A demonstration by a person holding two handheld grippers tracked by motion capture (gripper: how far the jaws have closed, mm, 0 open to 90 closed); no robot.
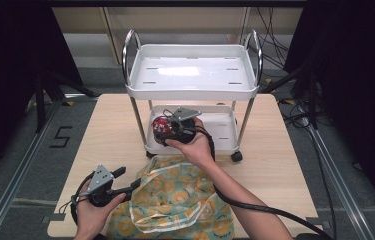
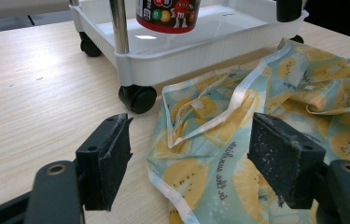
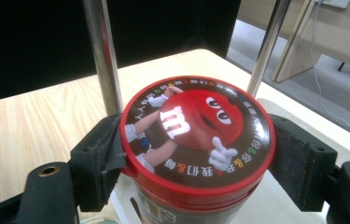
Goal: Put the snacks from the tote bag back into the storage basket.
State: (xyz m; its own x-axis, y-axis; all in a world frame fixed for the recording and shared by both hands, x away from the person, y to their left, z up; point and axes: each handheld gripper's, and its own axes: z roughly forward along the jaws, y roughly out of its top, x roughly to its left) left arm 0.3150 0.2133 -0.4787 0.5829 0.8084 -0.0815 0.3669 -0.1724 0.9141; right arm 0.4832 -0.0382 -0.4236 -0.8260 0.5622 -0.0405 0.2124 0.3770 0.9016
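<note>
Right gripper [image 1: 164,131]: jaws clamped on the sides of the red-lidded candy jar [image 3: 196,135], just under its lid. In the high view the jar is held over the lower tray [image 1: 222,132] of the white cart [image 1: 192,70], at the tray's 9 o'clock side, beside a chrome post.

Left gripper [image 2: 189,161]: jaws apart, holding nothing, low over the table [image 2: 37,93]. The patterned plastic bag [image 2: 266,107] lies between and beyond them, its near edge at the cart's 6 o'clock.

Light wooden table [image 1: 110,125] at centre, a dark floor marking like a 5 [image 1: 61,136] at 9 o'clock, black curtains [image 1: 5,65] at 10 and 2 o'clock, loose cables [image 1: 295,117] at 3 o'clock.
</note>
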